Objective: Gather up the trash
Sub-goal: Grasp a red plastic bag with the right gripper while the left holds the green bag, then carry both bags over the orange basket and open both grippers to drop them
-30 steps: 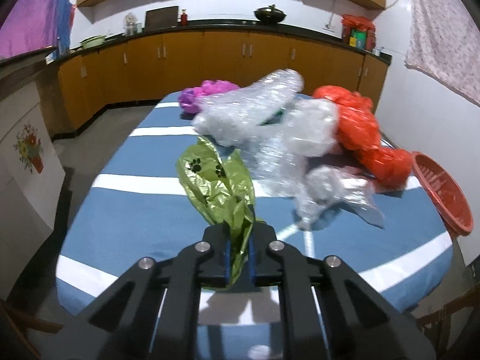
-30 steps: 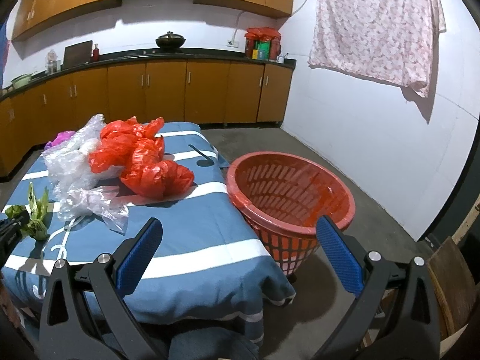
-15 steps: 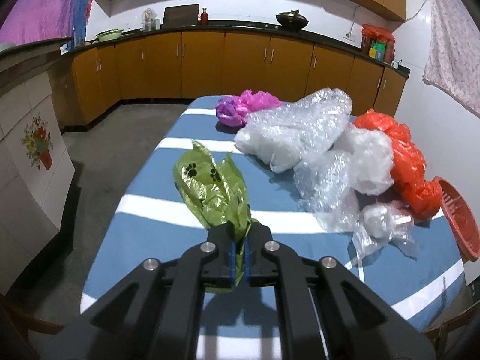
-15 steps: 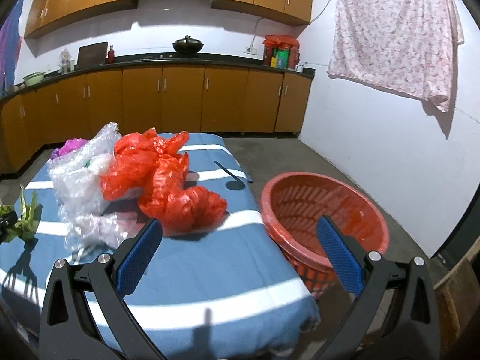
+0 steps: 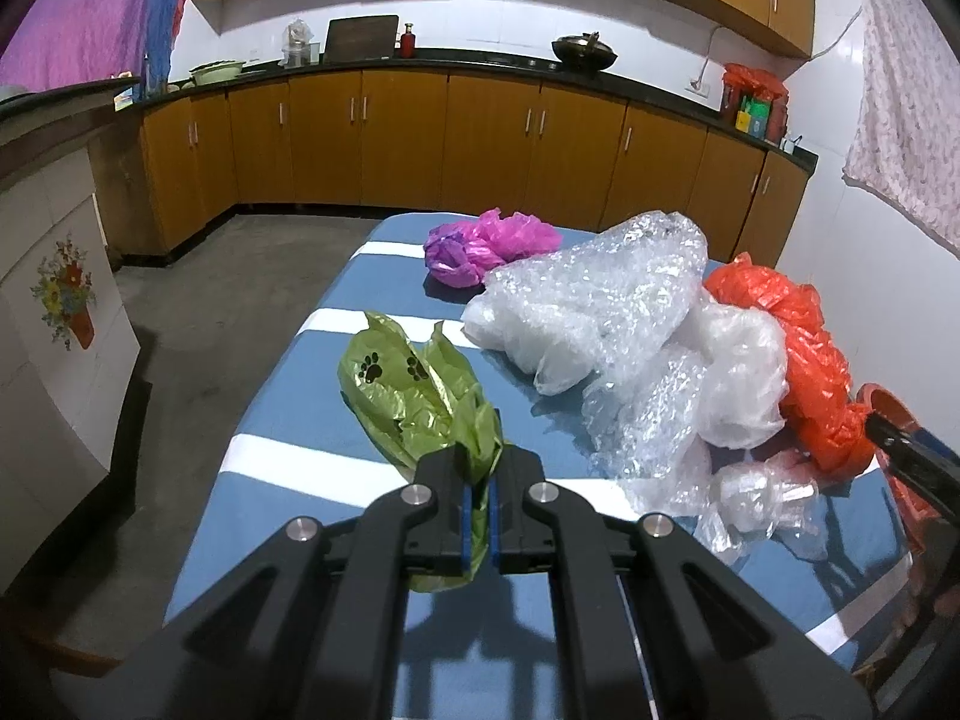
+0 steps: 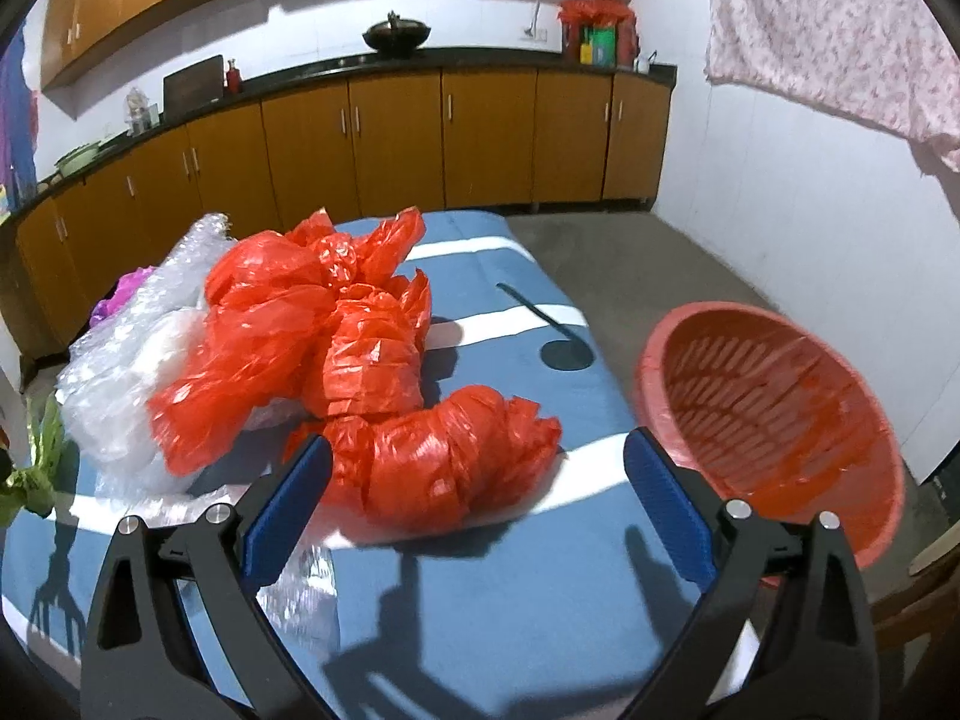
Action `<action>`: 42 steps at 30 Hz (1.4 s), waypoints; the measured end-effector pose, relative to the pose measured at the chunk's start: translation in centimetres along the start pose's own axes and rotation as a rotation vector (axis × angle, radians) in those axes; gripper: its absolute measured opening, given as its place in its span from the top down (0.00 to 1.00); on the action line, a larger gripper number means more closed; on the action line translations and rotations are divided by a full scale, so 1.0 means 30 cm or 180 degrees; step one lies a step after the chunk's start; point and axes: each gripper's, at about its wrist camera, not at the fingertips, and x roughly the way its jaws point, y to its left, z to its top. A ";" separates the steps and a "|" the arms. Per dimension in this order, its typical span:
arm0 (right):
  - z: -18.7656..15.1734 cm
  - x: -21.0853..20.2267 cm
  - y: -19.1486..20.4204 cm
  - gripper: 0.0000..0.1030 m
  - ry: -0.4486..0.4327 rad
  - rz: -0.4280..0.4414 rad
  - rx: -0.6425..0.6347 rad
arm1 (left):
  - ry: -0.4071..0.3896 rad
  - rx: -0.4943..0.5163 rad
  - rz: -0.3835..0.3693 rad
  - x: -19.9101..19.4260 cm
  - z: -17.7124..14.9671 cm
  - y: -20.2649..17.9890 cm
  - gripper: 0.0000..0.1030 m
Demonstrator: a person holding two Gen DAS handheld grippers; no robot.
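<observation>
My left gripper (image 5: 478,510) is shut on a green plastic bag with paw prints (image 5: 408,396), held over the near left of the blue striped table (image 5: 336,414). Clear bubble wrap (image 5: 600,306), a pink bag (image 5: 486,243) and red plastic bags (image 5: 804,348) lie further on. My right gripper (image 6: 477,504) is open and empty, just above the nearest red bag (image 6: 444,468). The red mesh basket (image 6: 774,420) stands off the table's right edge. The green bag also shows at the left edge of the right wrist view (image 6: 36,468).
Wooden kitchen cabinets (image 5: 480,138) with a black counter line the far wall. A floral cloth (image 6: 840,30) hangs on the right wall. A white tiled counter (image 5: 48,300) stands left of the table. Grey floor surrounds the table.
My left gripper has lifted and pulled back with the green bag. My right gripper has moved left over the table, close to the red bags; the basket now lies to its right.
</observation>
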 end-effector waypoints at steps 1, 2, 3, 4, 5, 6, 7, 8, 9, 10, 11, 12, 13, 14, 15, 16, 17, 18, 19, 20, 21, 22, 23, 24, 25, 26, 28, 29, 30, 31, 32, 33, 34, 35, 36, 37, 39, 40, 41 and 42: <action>0.001 0.018 0.004 0.13 0.0041 0.0018 -0.0010 | -0.0006 0.0002 -0.0008 0.001 0.002 -0.002 0.95; 0.001 0.038 0.008 0.23 0.0119 0.0066 -0.0027 | -0.0012 0.0007 -0.0018 0.001 0.004 -0.006 0.95; -0.003 0.057 0.012 0.34 0.0214 0.0152 -0.0037 | -0.0018 0.0013 -0.0026 0.001 0.006 -0.010 0.95; -0.009 0.071 0.015 0.40 0.0290 0.0257 -0.0032 | -0.0028 0.0019 -0.0038 0.000 0.009 -0.013 0.95; -0.012 0.083 0.020 0.46 0.0317 0.0307 -0.0034 | -0.0035 0.0023 -0.0044 -0.002 0.012 -0.016 0.95; -0.020 0.082 0.024 0.50 0.0307 0.0306 -0.0058 | -0.0043 0.0026 -0.0048 -0.004 0.014 -0.019 0.95; -0.026 0.075 0.027 0.55 0.0261 0.0300 -0.0090 | -0.0052 0.0026 -0.0054 -0.007 0.018 -0.021 0.95; -0.029 0.071 0.027 0.57 0.0247 0.0307 -0.0103 | -0.0057 0.0022 -0.0060 -0.008 0.019 -0.022 0.95; -0.033 0.066 0.024 0.61 0.0238 0.0320 -0.0097 | -0.0065 0.0021 -0.0066 -0.012 0.021 -0.023 0.95; -0.035 0.061 0.018 0.64 0.0228 0.0334 -0.0077 | -0.0075 0.0021 -0.0072 -0.017 0.022 -0.022 0.95; -0.034 0.056 0.011 0.66 0.0229 0.0346 -0.0061 | -0.0085 0.0023 -0.0079 -0.022 0.024 -0.021 0.95; -0.034 0.051 0.006 0.69 0.0221 0.0347 -0.0049 | -0.0096 0.0025 -0.0087 -0.028 0.026 -0.021 0.95; -0.029 0.048 0.000 0.71 0.0217 0.0339 -0.0041 | -0.0117 0.0033 -0.0100 -0.039 0.031 -0.022 0.95; -0.029 0.034 -0.010 0.71 0.0192 0.0331 -0.0024 | -0.0140 0.0043 -0.0111 -0.051 0.034 -0.021 0.95; -0.027 0.030 -0.019 0.72 0.0180 0.0329 -0.0016 | -0.0165 0.0057 -0.0123 -0.063 0.038 -0.022 0.95; -0.027 0.015 -0.028 0.72 0.0152 0.0327 -0.0006 | -0.0198 0.0075 -0.0138 -0.079 0.044 -0.026 0.95; -0.024 0.008 -0.036 0.72 0.0136 0.0322 -0.0004 | -0.0225 0.0090 -0.0153 -0.092 0.050 -0.030 0.95; -0.023 -0.007 -0.045 0.72 0.0107 0.0320 -0.0001 | -0.0258 0.0103 -0.0176 -0.111 0.058 -0.035 0.95; -0.020 -0.018 -0.051 0.72 0.0086 0.0316 -0.0004 | -0.0283 0.0113 -0.0199 -0.125 0.064 -0.040 0.95; -0.015 -0.029 -0.057 0.72 0.0064 0.0310 -0.0008 | -0.0306 0.0121 -0.0225 -0.139 0.068 -0.045 0.95; -0.012 -0.039 -0.062 0.72 0.0045 0.0303 -0.0012 | -0.0319 0.0125 -0.0244 -0.148 0.072 -0.049 0.95; -0.009 -0.054 -0.069 0.72 0.0016 0.0294 -0.0015 | -0.0341 0.0132 -0.0287 -0.167 0.081 -0.059 0.95; -0.004 -0.065 -0.078 0.72 -0.0010 0.0286 -0.0018 | -0.0354 0.0140 -0.0309 -0.176 0.087 -0.067 0.95; -0.001 -0.075 -0.087 0.72 -0.0035 0.0279 -0.0018 | -0.0368 0.0152 -0.0339 -0.188 0.095 -0.077 0.95; 0.004 -0.085 -0.096 0.72 -0.0061 0.0272 -0.0015 | -0.0381 0.0162 -0.0386 -0.202 0.104 -0.092 0.95; 0.010 -0.098 -0.108 0.72 -0.0094 0.0260 -0.0007 | -0.0388 0.0173 -0.0431 -0.213 0.112 -0.106 0.95; 0.021 -0.117 -0.132 0.72 -0.0139 0.0242 0.0015 | -0.0409 0.0214 -0.0505 -0.232 0.125 -0.142 0.95; 0.029 -0.129 -0.150 0.72 -0.0168 0.0228 0.0036 | -0.0420 0.0240 -0.0540 -0.239 0.131 -0.163 0.95; 0.034 -0.139 -0.164 0.72 -0.0193 0.0212 0.0054 | -0.0427 0.0271 -0.0606 -0.250 0.140 -0.192 0.95; 0.037 -0.145 -0.177 0.72 -0.0213 0.0196 0.0065 | -0.0430 0.0296 -0.0661 -0.257 0.148 -0.218 0.95; 0.044 -0.155 -0.200 0.72 -0.0243 0.0159 0.0086 | -0.0431 0.0320 -0.0713 -0.263 0.153 -0.244 0.95; 0.049 -0.161 -0.217 0.72 -0.0259 0.0130 0.0101 | -0.0432 0.0339 -0.0760 -0.265 0.157 -0.267 0.95; 0.052 -0.168 -0.233 0.72 -0.0273 0.0098 0.0113 | -0.0431 0.0365 -0.0834 -0.271 0.166 -0.302 0.95; 0.059 -0.175 -0.265 0.72 -0.0295 0.0026 0.0134 | -0.0432 0.0398 -0.0913 -0.275 0.173 -0.340 0.95; 0.065 -0.180 -0.291 0.72 -0.0310 -0.0024 0.0151 | -0.0432 0.0432 -0.0981 -0.276 0.179 -0.376 0.95; 0.065 -0.186 -0.313 0.72 -0.0323 -0.0069 0.0164 | -0.0431 0.0475 -0.1055 -0.276 0.184 -0.419 0.95; 0.074 -0.199 -0.379 0.72 -0.0360 -0.0220 0.0210 | -0.0424 0.0570 -0.1222 -0.274 0.192 -0.518 0.95; 0.079 -0.204 -0.413 0.72 -0.0372 -0.0291 0.0241 | -0.0412 0.0614 -0.1306 -0.270 0.195 -0.565 0.95; 0.081 -0.208 -0.445 0.72 -0.0378 -0.0347 0.0275 | -0.0400 0.0653 -0.1385 -0.266 0.195 -0.611 0.95; 0.083 -0.211 -0.472 0.72 -0.0382 -0.0395 0.0309 | -0.0383 0.0699 -0.1479 -0.260 0.196 -0.668 0.95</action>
